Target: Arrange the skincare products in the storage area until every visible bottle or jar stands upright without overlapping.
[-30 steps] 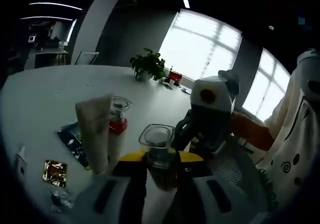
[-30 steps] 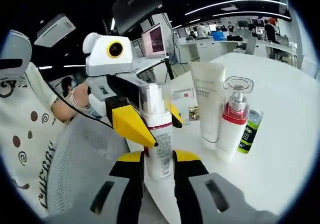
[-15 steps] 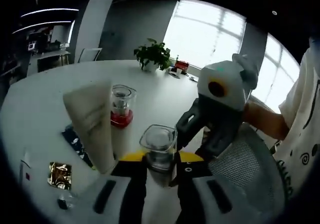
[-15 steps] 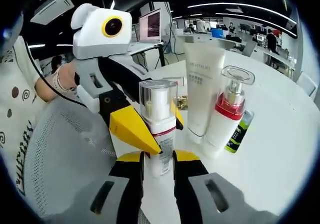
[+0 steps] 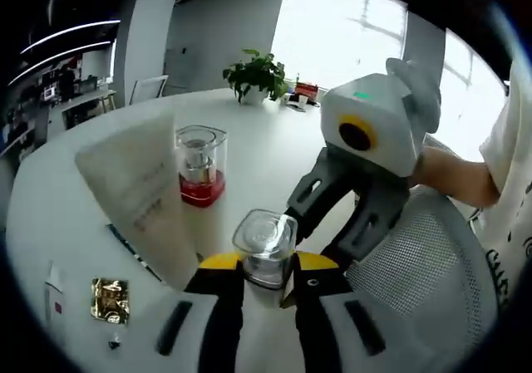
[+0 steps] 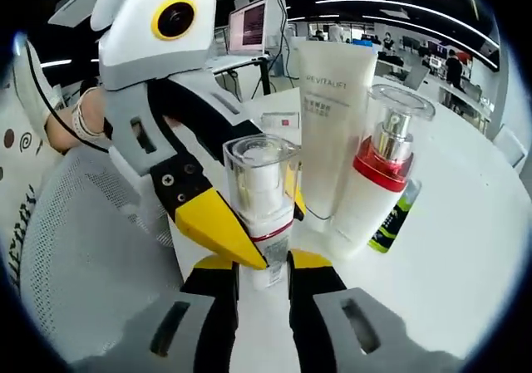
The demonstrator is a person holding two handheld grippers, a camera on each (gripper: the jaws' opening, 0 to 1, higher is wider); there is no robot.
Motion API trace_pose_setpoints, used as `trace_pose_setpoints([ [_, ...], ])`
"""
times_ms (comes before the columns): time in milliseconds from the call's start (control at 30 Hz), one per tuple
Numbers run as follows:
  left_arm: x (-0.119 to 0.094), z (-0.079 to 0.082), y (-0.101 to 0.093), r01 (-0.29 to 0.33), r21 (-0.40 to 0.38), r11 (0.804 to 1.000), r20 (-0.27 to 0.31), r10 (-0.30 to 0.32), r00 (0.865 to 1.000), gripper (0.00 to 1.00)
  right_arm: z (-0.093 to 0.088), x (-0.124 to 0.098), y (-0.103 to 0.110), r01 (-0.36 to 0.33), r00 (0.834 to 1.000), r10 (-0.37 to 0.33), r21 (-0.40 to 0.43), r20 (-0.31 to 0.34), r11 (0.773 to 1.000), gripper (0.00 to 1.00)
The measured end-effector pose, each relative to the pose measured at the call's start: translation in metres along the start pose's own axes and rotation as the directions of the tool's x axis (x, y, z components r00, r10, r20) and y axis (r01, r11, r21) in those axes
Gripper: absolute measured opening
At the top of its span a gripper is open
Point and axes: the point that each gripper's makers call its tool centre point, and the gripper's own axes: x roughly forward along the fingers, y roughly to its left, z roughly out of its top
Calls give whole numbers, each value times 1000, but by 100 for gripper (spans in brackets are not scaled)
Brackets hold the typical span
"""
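- The left gripper view looks down from above along its own left claw (image 5: 264, 282), very near the clear-capped pump bottle (image 5: 264, 244) between its jaws; it faces across the white counter (image 5: 266, 153) toward bright windows and a potted plant (image 5: 256, 76) at the far edge.
- The right gripper view sits lower, looking nearly level along its right claw (image 6: 263, 277), close to the same bottle (image 6: 263, 207), facing an office with monitors.
- The two views face roughly opposite ways: each sees the other claw just behind the bottle.
- Both share the white tube (image 5: 145, 198) (image 6: 332, 124), the red-collared pump bottle (image 5: 200, 169) (image 6: 372, 182), and the mesh chair (image 5: 416, 265) (image 6: 79, 240).
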Motion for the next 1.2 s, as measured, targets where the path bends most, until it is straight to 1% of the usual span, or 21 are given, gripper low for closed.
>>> trace_pose_setpoints([
  [67,3,-1,2,-13,9,1000,-1,13,1000,17,-1,2,-3,2,1000,-2,8,-5,1000,22],
  [233,6,-5,7,-45,39,998,-12,46,999,18,-3,9,-6,15,1000,-15,-18,2,1000,22],
  [433,9,-11,10,-47,34,998,-23,47,999,18,-7,14,-8,15,1000,-15,-28,-7,1000,22],
  [567,11,-12,11,-53,45,998,-27,54,998,18,-10,15,-10,23,1000,-23,-36,-14,999,22],
  [700,13,-14,12,-52,50,997,-33,54,998,18,-12,17,-10,17,1000,-17,-30,-21,999,22],
  [800,15,-17,11,-48,77,996,-41,51,998,19,-16,19,-9,14,999,-15,-30,-37,999,22],
  [933,16,-15,11,-46,93,995,-29,49,998,19,-16,18,-9,19,999,-20,-31,-39,999,23],
  [967,16,-9,9,-39,93,995,6,38,999,19,-16,18,-9,18,999,-19,-30,-38,999,23],
  [1100,18,-12,8,-33,107,994,-9,34,999,21,-18,19,-9,21,999,-23,-41,-49,999,23],
  [1200,18,-12,8,-38,128,991,-5,39,999,25,-20,19,-9,21,998,-25,-53,-59,998,23],
])
